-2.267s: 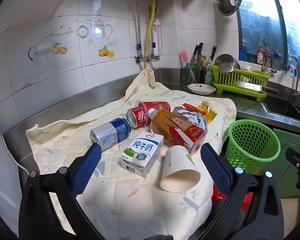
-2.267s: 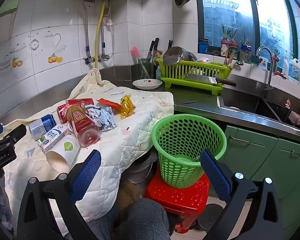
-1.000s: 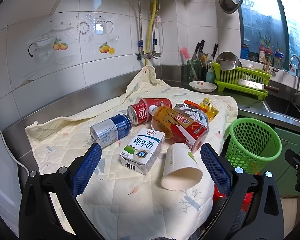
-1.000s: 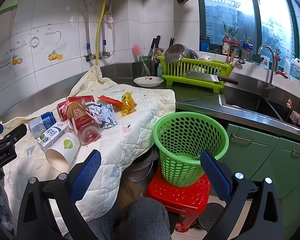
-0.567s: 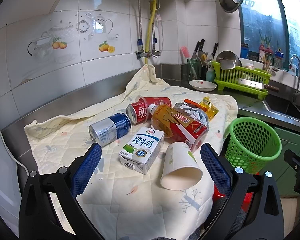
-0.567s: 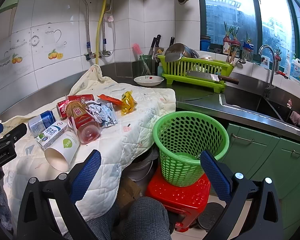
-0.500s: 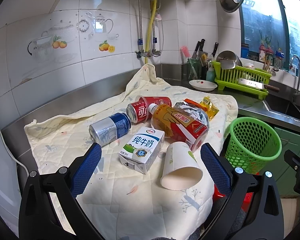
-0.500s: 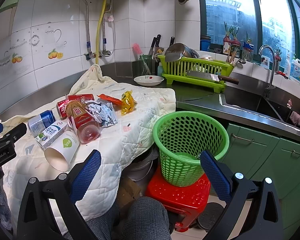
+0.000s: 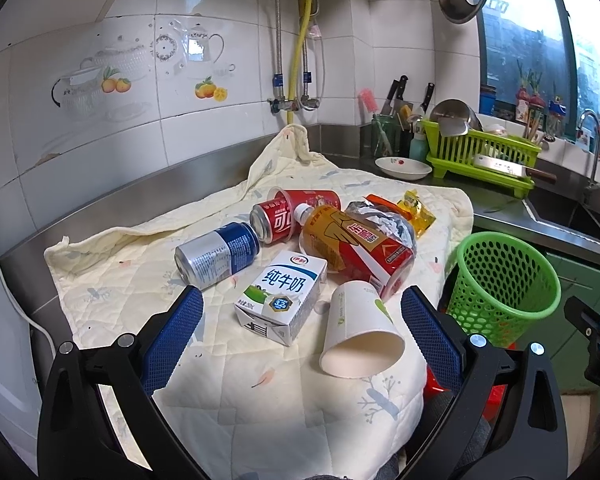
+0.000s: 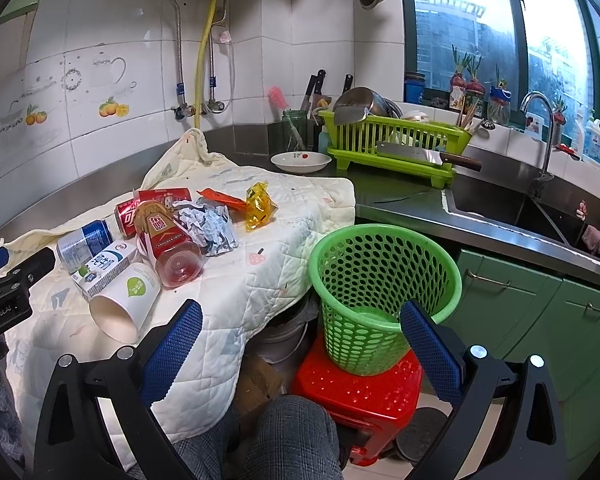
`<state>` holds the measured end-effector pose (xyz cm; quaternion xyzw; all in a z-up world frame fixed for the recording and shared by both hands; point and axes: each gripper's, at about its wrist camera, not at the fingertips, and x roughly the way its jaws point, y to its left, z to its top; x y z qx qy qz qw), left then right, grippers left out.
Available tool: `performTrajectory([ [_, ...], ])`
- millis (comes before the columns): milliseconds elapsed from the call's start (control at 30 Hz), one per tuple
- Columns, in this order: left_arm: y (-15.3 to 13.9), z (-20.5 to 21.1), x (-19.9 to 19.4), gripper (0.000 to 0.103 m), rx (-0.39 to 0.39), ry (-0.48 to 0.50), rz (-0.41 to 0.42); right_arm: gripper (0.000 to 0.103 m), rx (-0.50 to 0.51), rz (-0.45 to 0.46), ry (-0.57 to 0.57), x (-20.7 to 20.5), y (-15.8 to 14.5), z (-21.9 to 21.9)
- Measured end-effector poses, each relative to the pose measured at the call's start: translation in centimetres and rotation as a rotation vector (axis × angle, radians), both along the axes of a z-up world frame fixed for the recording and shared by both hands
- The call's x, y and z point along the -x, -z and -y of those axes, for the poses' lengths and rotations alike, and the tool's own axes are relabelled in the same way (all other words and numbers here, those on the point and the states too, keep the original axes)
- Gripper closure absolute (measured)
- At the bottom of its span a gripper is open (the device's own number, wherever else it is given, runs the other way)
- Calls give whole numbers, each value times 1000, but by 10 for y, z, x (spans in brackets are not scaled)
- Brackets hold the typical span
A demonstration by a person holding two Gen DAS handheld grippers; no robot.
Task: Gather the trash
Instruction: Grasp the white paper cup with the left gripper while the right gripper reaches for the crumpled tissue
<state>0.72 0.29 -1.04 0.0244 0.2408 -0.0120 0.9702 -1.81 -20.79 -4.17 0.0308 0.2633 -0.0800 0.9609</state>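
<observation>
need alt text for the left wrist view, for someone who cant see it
Between the open left gripper, a pile of trash lies on a cream quilted cloth: a tipped paper cup, a milk carton, a bottle, two cans and wrappers. A green basket stands past the cloth's right edge in a tiled kitchen.

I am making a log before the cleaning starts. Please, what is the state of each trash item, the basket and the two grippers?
paper cup: on its side, mouth open
milk carton: lying flat
blue can: on its side
red can: on its side
bottle: lying, capped
green basket: upright on red stool
left gripper: open
right gripper: open
</observation>
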Motion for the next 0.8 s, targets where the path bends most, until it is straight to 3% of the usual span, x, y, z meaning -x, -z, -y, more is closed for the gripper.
performTrajectory([
  [233,6,1,-1,9,-13,32,-26,7,2,-7,-25,-7,2,-1],
  [800,41,32,-56,24,55,171,-232,7,-30,-56,-47,-33,18,13],
])
